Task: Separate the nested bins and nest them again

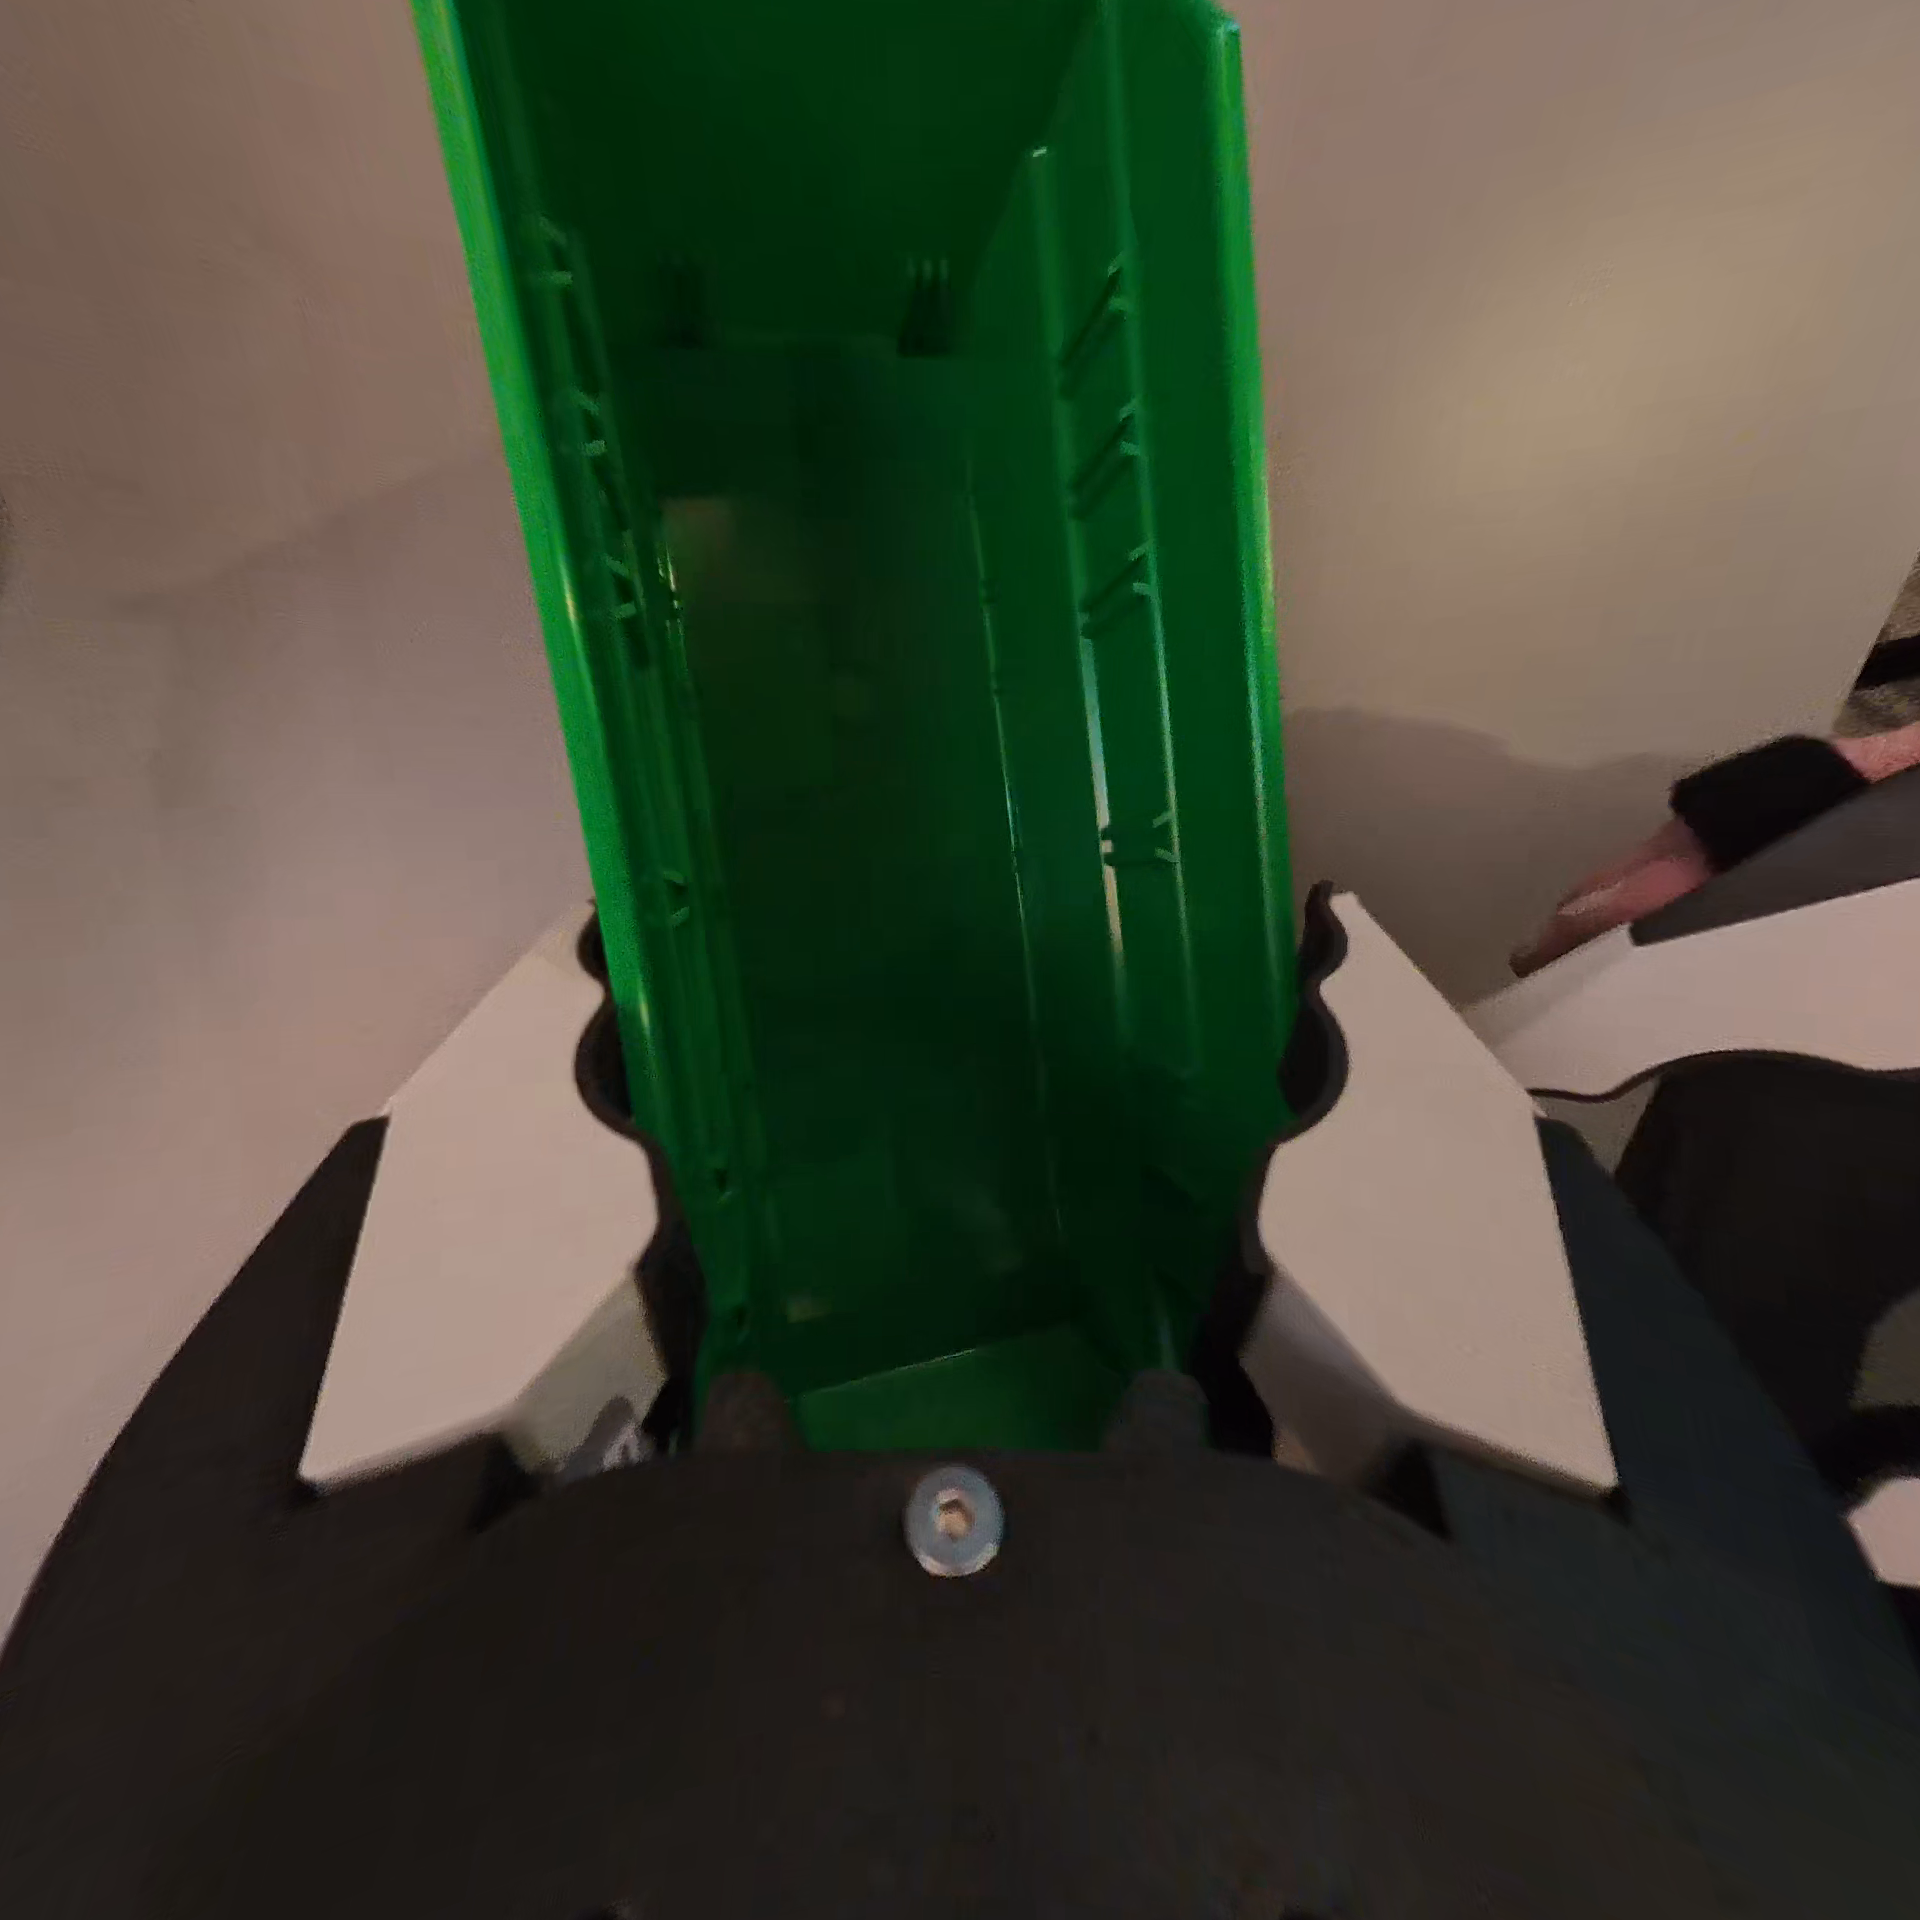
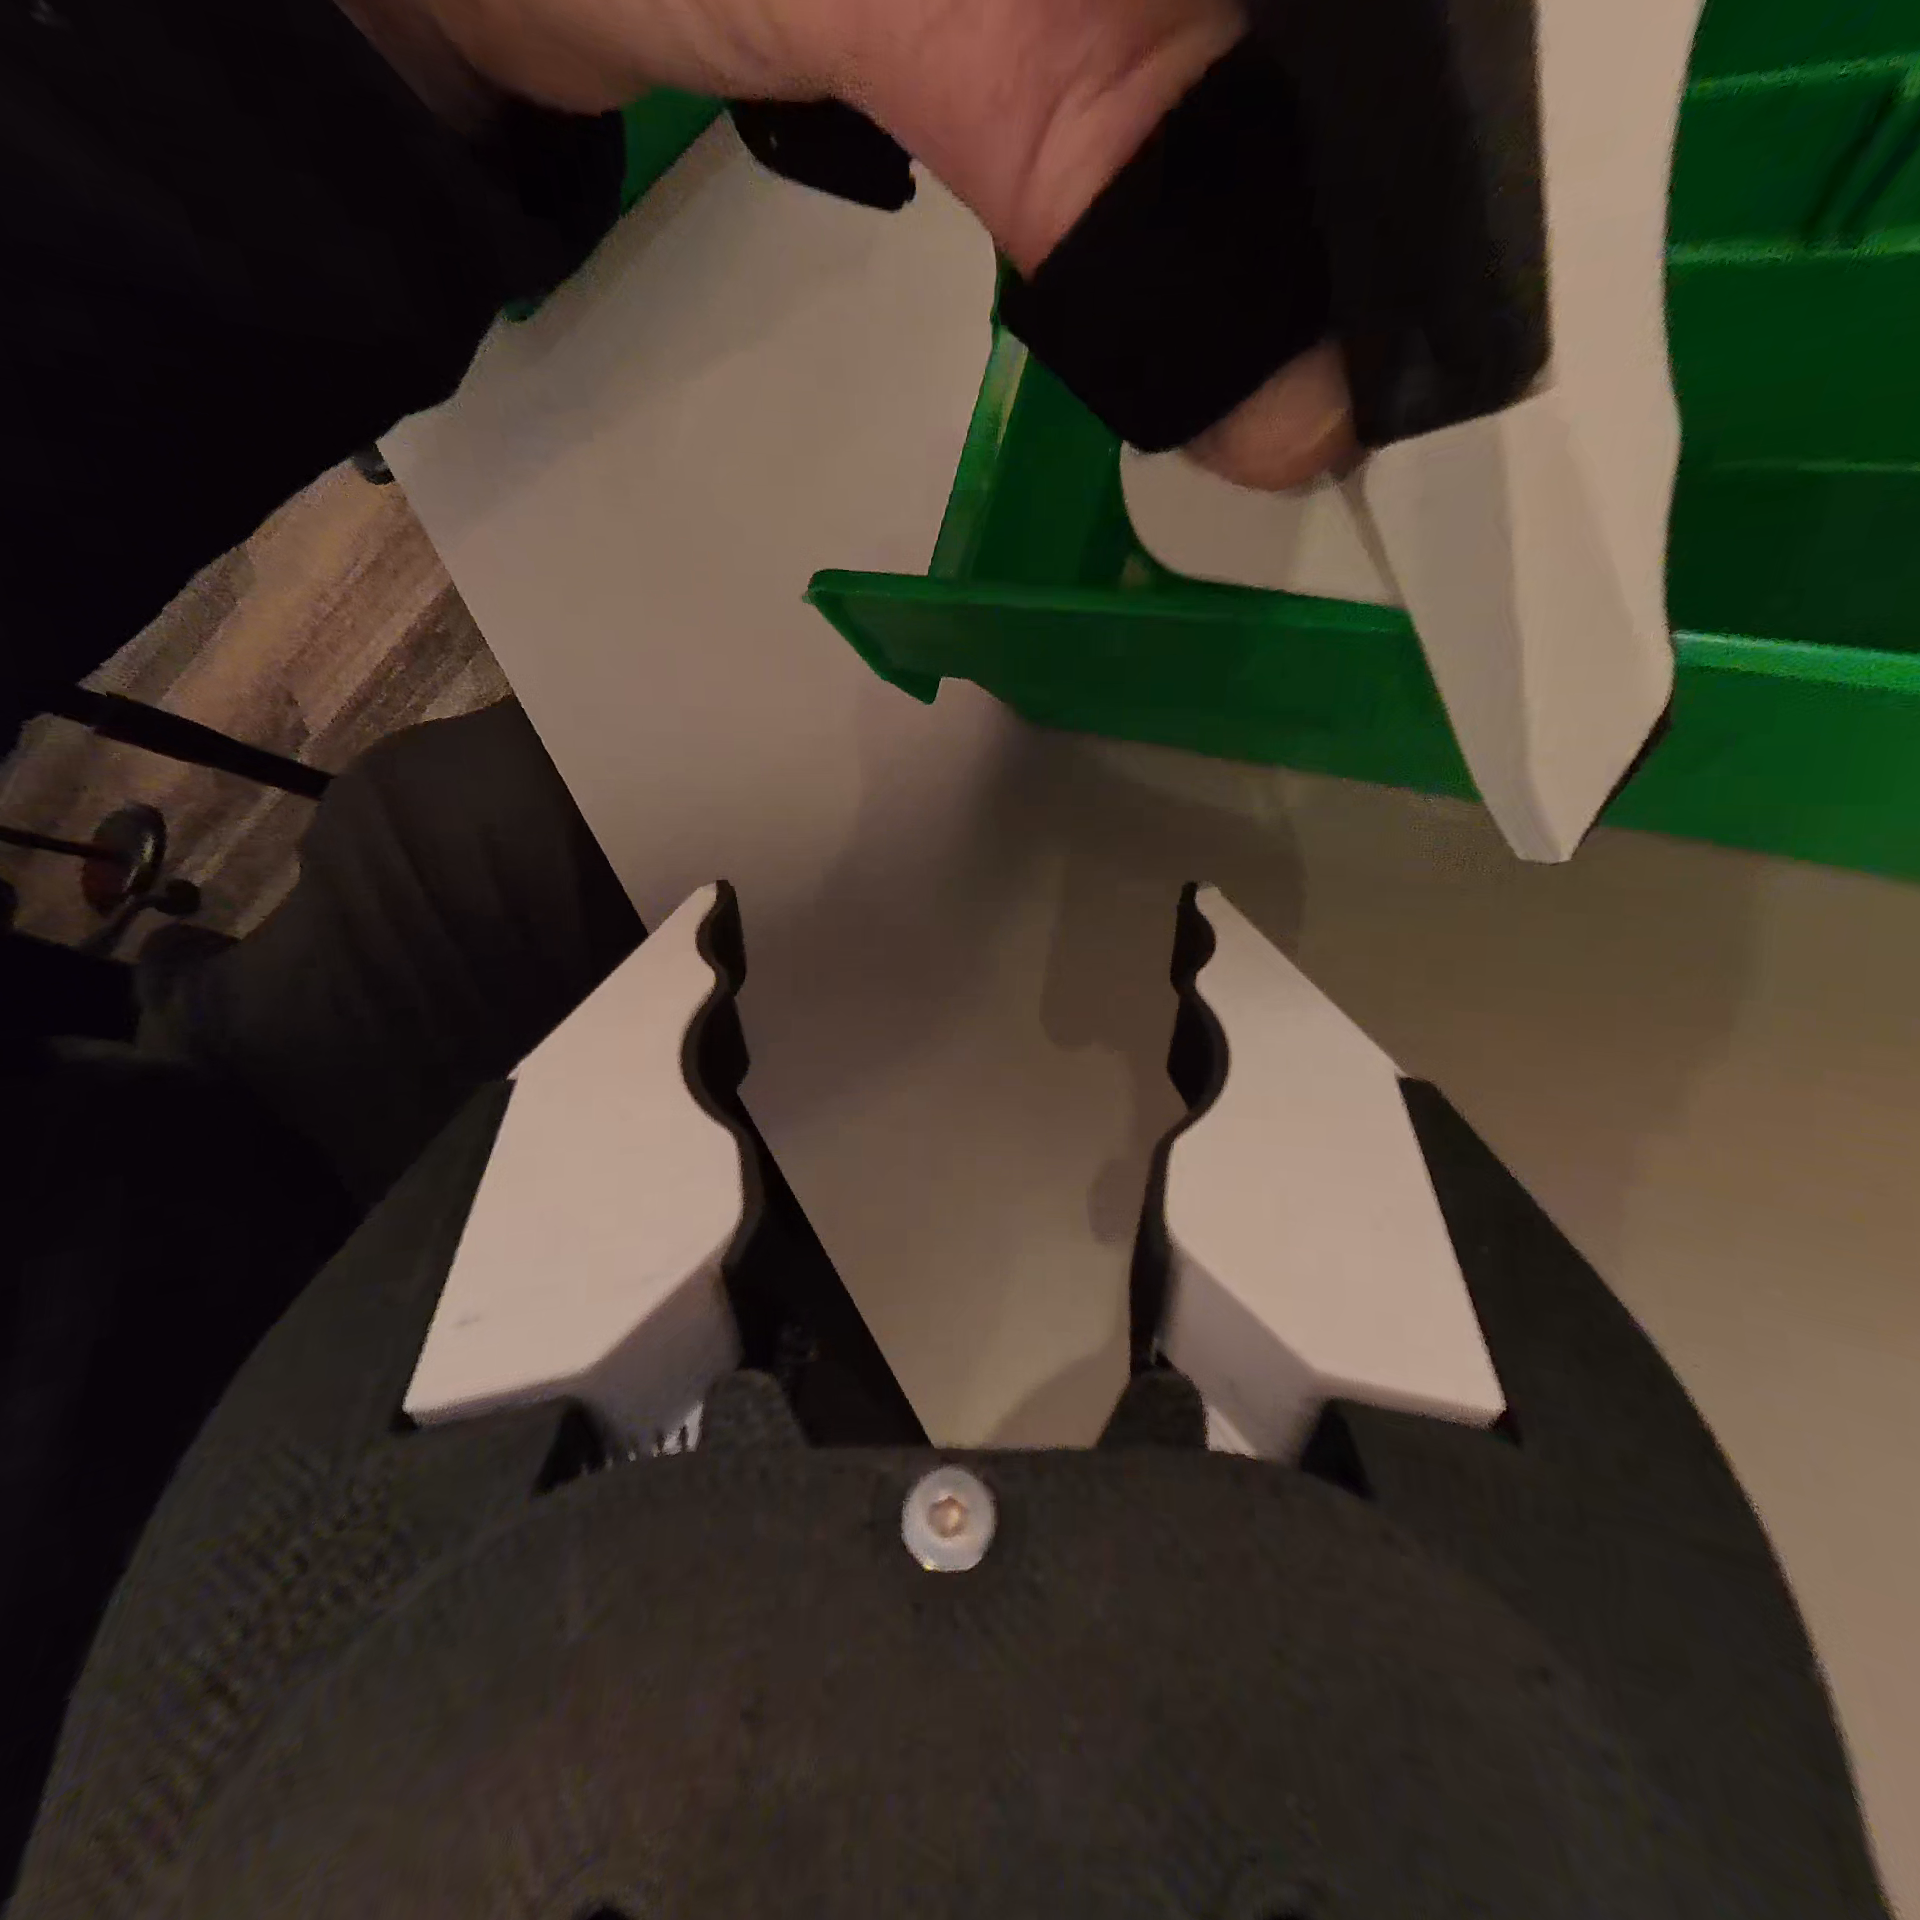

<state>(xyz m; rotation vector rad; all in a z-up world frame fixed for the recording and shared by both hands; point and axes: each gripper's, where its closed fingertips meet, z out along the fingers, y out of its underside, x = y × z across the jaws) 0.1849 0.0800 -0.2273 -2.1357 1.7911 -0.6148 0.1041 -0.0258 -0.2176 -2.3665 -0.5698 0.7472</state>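
White table point(image 2: 935, 1091), left tongs point(image 1: 951, 997) clamping green bin point(image 1: 883, 623)

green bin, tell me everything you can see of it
The bright green, glossy plastic bin is long and narrow, with an open top, ribbed side walls and a flanged rim. The left tool is shut across its width, one white finger on each outer wall. In the right wrist view it sits over the pale tabletop.

green bin point(image 1: 883, 644) top cut off by upper edge, left wrist view; nesting inside unclear; hand point(image 2: 935, 114) cropped at top, right wrist view
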